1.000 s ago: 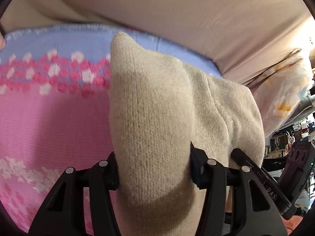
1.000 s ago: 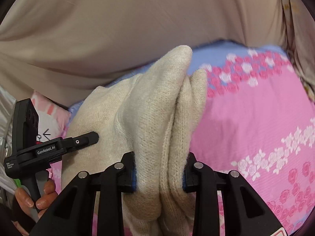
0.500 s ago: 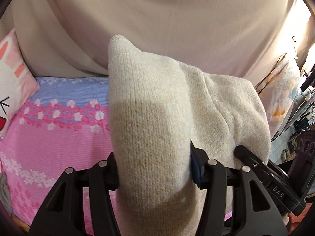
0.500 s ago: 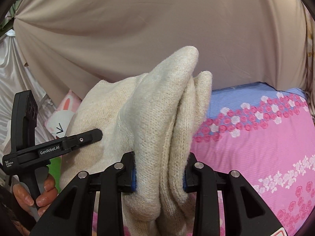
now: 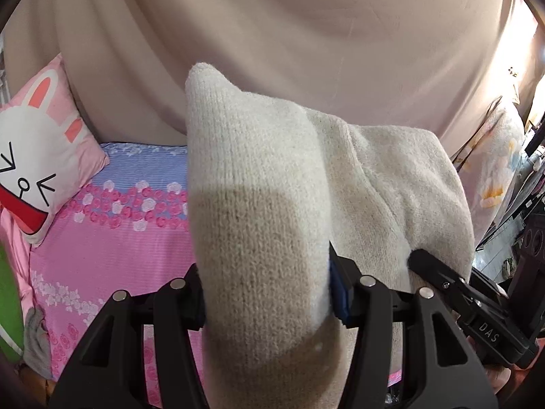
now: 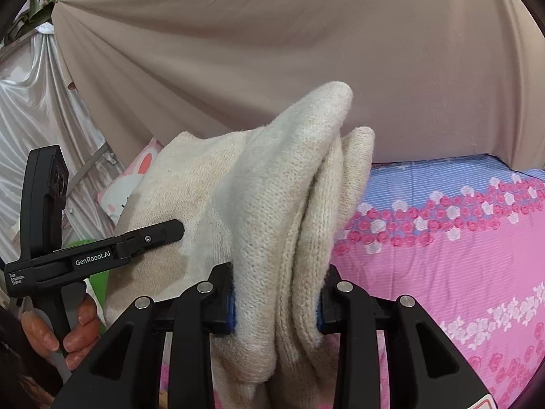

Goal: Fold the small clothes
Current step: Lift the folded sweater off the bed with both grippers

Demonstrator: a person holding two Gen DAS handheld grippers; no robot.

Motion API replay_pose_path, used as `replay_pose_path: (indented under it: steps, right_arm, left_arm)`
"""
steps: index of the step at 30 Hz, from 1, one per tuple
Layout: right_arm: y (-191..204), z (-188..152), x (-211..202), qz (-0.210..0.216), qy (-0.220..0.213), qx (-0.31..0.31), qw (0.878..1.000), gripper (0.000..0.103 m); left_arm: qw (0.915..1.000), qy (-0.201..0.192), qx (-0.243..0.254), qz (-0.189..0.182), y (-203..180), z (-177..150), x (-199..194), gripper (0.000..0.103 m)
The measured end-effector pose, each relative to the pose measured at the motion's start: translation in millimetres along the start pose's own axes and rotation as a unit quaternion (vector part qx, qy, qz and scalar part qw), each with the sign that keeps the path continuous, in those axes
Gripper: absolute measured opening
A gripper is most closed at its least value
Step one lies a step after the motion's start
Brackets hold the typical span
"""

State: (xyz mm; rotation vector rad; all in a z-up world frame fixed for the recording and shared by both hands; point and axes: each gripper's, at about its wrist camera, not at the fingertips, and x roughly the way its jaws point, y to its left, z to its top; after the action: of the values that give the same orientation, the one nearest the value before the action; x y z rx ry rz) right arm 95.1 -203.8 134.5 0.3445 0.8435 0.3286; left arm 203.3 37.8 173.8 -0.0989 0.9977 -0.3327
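Sweater (image 5: pixel 259 238), cream and knitted, fills the middle of the left wrist view, a thick fold of it pinched between the two pads of the left hand-held gripper (image 5: pixel 267 293). The rest of the knit runs off toward 3 o'clock, where the tip of the right hand-held gripper (image 5: pixel 442 272) touches it. A second ago the pink flowered bedsheet (image 5: pixel 102 255) covered the whole left half of this view; now it sits lower, from 8 to 9 o'clock, with a wide stretch of beige curtain (image 5: pixel 306 51) above it. A bunny pillow (image 5: pixel 37 156) has come into sight at 9 o'clock, leaning at the head of the bed. The fold between the pads looks the same as before.

In the right wrist view the sweater (image 6: pixel 299 221) stands up in two or three bunched layers, squeezed between the pads of the right hand-held gripper (image 6: pixel 276 303). At 9 o'clock the left hand-held gripper (image 6: pixel 170 231) touches the knit from the side, and the fingers (image 6: pixel 81 323) of the person's hand wrap its handle at 8 o'clock. The bedsheet (image 6: pixel 460 255), which earlier reached up to 1 o'clock, now lies from 3 to 5 o'clock, below the sweater. The curtain (image 6: pixel 306 51) takes the top half, and a silver drape (image 6: pixel 30 119) shows at 10 o'clock.
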Motion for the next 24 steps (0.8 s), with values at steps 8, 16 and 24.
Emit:
replay_pose_path:
  steps: [8, 16, 24]
  right_arm:
    - [38, -23, 25, 0.008, 0.025, -0.009, 1.0, 0.031]
    - [53, -43, 55, 0.001, 0.055, -0.004, 0.998, 0.031]
    - [60, -60, 81, -0.01, 0.079, -0.003, 0.997, 0.031]
  left_arm:
    - [0.9999, 0.011, -0.011, -0.003, 3, -4, 4, 0.052]
    - [0.999, 0.04, -0.022, -0.003, 26, -19, 17, 0.052]
    - [0.9977, 0.063, -0.024, 0.001, 46, -31, 29, 0.052]
